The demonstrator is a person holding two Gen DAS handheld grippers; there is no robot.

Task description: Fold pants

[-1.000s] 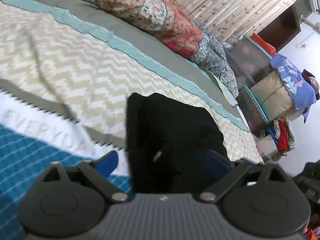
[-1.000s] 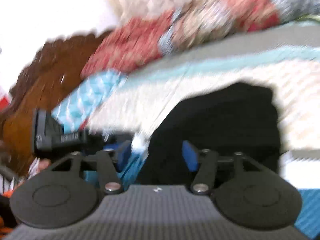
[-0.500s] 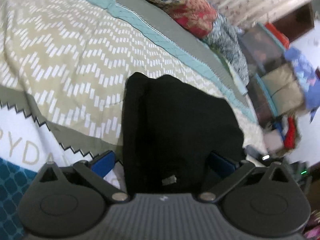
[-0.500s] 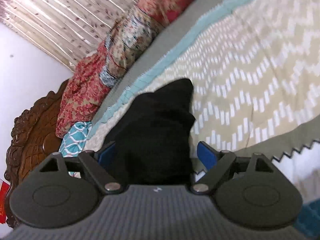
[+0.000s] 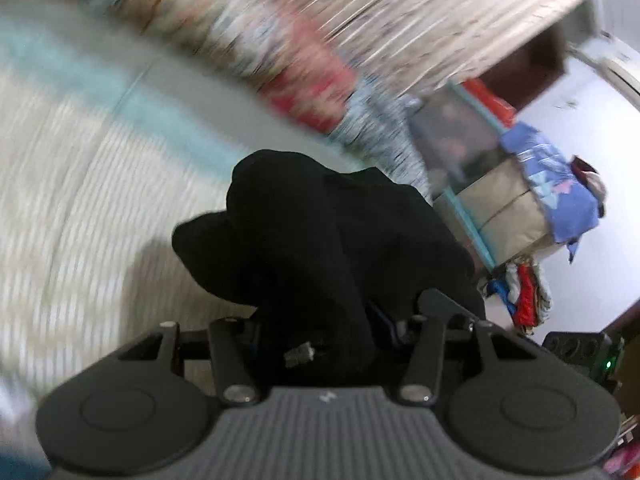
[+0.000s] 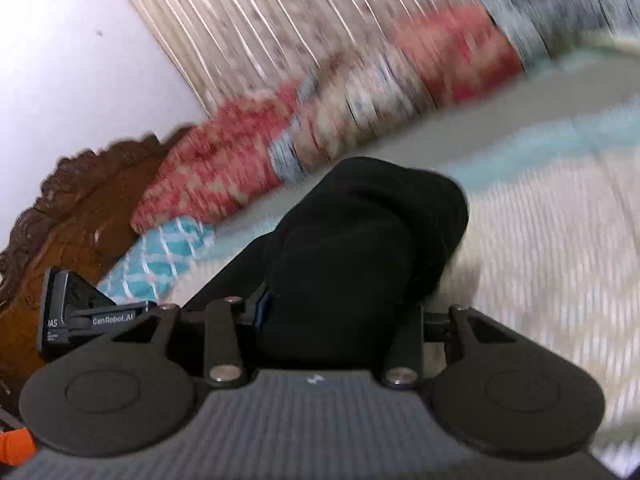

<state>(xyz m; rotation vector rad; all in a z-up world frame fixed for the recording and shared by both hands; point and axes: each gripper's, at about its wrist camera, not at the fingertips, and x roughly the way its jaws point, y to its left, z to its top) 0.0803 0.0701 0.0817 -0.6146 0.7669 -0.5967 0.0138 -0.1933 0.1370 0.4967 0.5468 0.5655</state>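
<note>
The folded black pants (image 5: 320, 232) bulge up from the zigzag bedspread (image 5: 80, 200) as a thick bundle. My left gripper (image 5: 320, 320) has its jaws closing, with the near end of the bundle squeezed between them and its fingertips buried in cloth. In the right wrist view the same pants (image 6: 360, 232) fill my right gripper (image 6: 340, 312), whose jaws are also closing on the cloth. The two grippers hold the bundle from opposite ends. The left one's body (image 6: 80, 312) shows at the right view's left edge.
Patterned pillows (image 6: 240, 160) line the far side of the bed under a curtain (image 5: 400, 20). A carved wooden headboard (image 6: 80, 200) stands at one end. Stacked storage boxes (image 5: 500, 208) with clothes sit beyond the other end. Both views are motion-blurred.
Both grippers' jaws have narrowed from wide apart onto the pants. The flat bundle is now bunched and raised, and both views have tilted up toward the pillows and curtain.
</note>
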